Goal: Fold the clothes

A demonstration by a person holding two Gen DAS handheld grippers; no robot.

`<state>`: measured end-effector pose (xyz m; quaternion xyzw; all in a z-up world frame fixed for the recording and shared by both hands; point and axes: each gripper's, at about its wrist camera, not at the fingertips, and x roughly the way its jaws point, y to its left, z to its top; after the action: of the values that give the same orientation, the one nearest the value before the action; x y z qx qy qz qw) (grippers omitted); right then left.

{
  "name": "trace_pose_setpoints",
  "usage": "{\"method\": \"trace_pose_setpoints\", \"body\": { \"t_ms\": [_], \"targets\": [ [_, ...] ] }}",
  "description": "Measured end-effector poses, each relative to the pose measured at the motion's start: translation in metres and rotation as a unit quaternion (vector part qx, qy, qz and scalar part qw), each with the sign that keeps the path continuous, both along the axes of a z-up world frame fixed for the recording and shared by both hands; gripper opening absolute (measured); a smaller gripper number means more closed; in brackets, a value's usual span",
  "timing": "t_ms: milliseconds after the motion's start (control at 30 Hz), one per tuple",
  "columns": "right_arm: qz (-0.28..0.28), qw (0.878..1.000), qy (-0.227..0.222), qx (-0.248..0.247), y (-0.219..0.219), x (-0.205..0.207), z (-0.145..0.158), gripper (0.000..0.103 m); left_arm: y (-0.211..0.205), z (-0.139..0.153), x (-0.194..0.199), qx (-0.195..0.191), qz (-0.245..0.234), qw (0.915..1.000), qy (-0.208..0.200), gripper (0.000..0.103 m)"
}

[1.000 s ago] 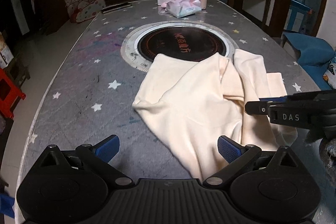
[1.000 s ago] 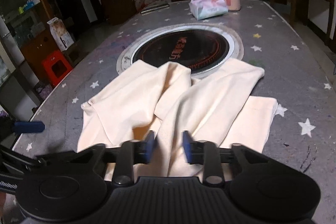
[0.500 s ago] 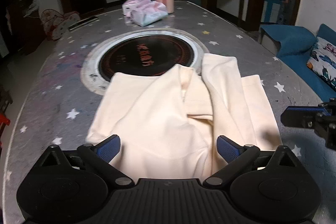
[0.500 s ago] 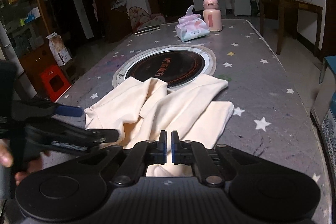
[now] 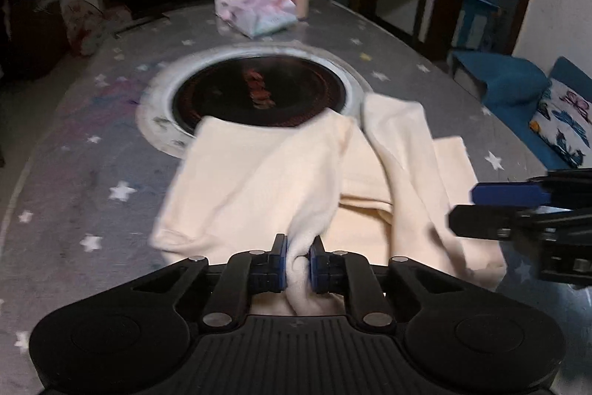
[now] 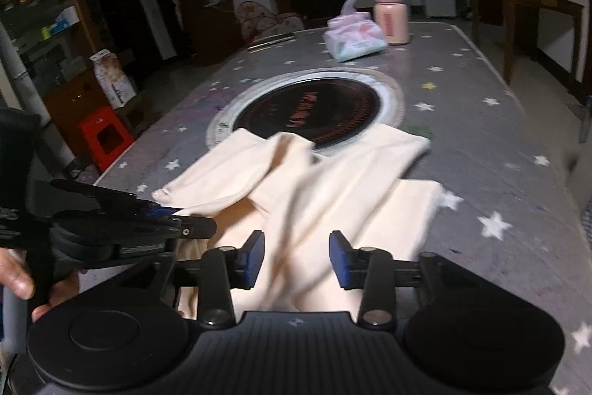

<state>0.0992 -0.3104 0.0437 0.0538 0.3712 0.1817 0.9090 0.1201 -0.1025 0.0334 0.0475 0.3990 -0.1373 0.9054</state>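
A cream garment [image 5: 266, 173] lies rumpled on the grey star-patterned table [image 5: 92, 150], its far edge over the round black hob. My left gripper [image 5: 298, 263] is shut on a bunched fold at the garment's near edge. In the right wrist view the same garment [image 6: 333, 195] spreads ahead. My right gripper [image 6: 297, 256] hovers above its near part, its jaws opening, the pads apart and pressing on nothing. The left gripper [image 6: 174, 223] shows at the left of that view, held by a person's hand [image 6: 18, 280]. The right gripper [image 5: 510, 210] juts in from the right of the left wrist view.
A round black hob [image 6: 310, 113] with a pale ring is set into the table's middle. A tissue pack [image 6: 355, 37] and a pink bottle [image 6: 390, 15] stand at the far end. A red stool [image 6: 103, 137] is on the floor at the left, blue seating [image 5: 518, 91] at the right.
My left gripper went from wide open to shut on a fold of the garment's near edge. My right gripper closed fully, then opened and lifted a little off the cloth.
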Motion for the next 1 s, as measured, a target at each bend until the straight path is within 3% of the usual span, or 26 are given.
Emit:
{"method": "trace_pose_setpoints", "body": {
  "t_ms": [267,333,400,600,767,900,1000],
  "targets": [
    [0.022,0.999,0.024,-0.031,0.038,0.033,-0.028,0.036,0.048,0.022,-0.032,-0.026,0.053,0.998,-0.02,0.012],
    [0.017,0.999,0.022,-0.039,0.04,0.033,-0.031,0.018,0.06,0.026,-0.042,-0.026,0.063,0.9974,-0.023,0.012],
    [0.015,0.999,0.014,-0.038,0.037,0.027,-0.026,0.009,0.07,0.028,-0.051,-0.027,0.072,0.9968,-0.023,0.012],
    [0.017,0.999,-0.031,-0.038,0.016,-0.021,0.004,0.006,0.095,0.031,-0.084,-0.042,0.092,0.9947,-0.023,0.011],
    [0.016,0.998,-0.053,-0.03,-0.009,-0.077,0.024,0.006,0.102,0.03,-0.121,-0.046,0.077,0.9959,-0.012,0.011],
    [0.025,0.999,-0.026,-0.028,-0.027,-0.118,0.021,0.006,0.106,0.019,-0.144,-0.041,0.061,0.9971,0.016,0.012],
    [0.042,0.998,0.021,-0.03,-0.035,-0.138,0.007,0.015,0.107,0.011,-0.153,-0.03,0.05,0.9977,0.036,0.016]
  ]
}}
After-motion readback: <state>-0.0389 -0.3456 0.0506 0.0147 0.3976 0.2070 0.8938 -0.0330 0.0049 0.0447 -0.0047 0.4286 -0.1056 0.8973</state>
